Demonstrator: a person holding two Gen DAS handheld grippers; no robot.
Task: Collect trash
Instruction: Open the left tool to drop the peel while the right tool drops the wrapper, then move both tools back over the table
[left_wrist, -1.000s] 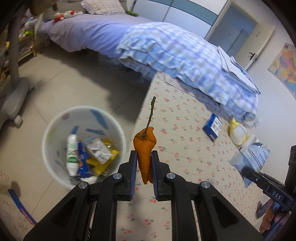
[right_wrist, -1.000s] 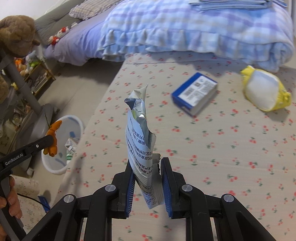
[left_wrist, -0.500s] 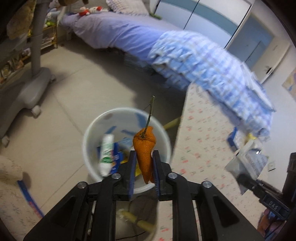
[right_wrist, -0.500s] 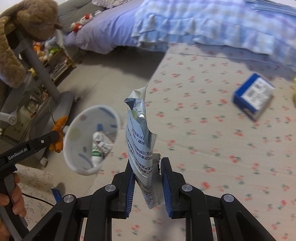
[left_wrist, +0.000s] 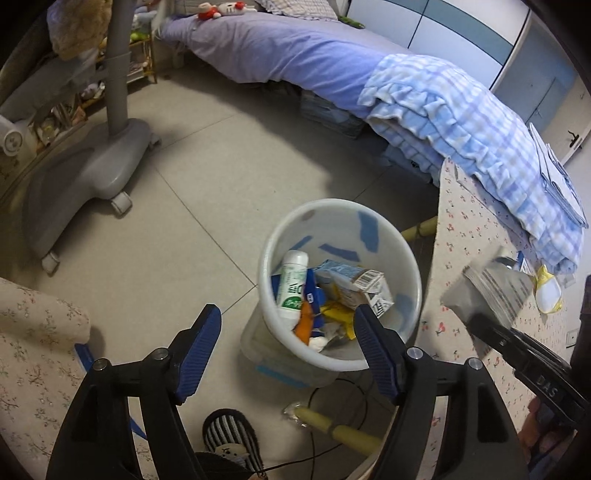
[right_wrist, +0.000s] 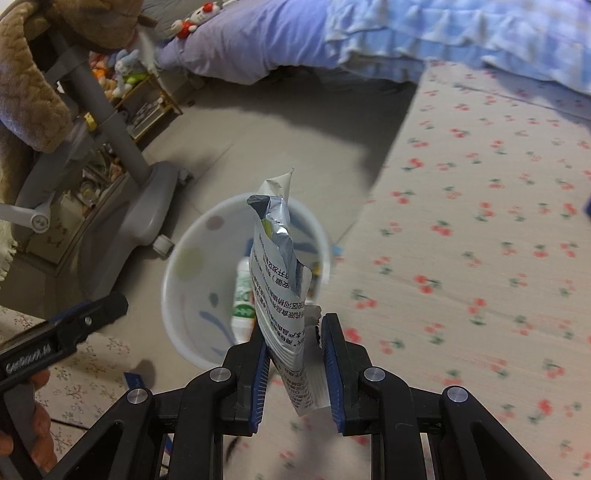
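My left gripper (left_wrist: 286, 325) is wide open and empty above the white trash bin (left_wrist: 380, 354) on the floor. An orange peel piece (left_wrist: 306, 322) lies in the bin among a white-green bottle (left_wrist: 292, 284), a carton (left_wrist: 364, 286) and yellow wrappers. My right gripper (right_wrist: 293, 354) is shut on a silver foil packet (right_wrist: 282, 280) with printed text, held upright over the table edge, with the bin (right_wrist: 184, 295) just beyond it. The packet also shows in the left wrist view (left_wrist: 491, 290). The left gripper also shows in the right wrist view (right_wrist: 107, 308).
A table with a cherry-print cloth (right_wrist: 480, 258) stands right of the bin. A yellow-white wrapper (left_wrist: 548, 291) lies on it. A grey chair base on wheels (left_wrist: 85, 173) stands left. A bed (left_wrist: 295, 51) is behind. A slipper (left_wrist: 229, 432) and cable lie on the floor.
My left gripper opened and the orange peel dropped into the bin. My right gripper moved left with the foil packet toward the bin.
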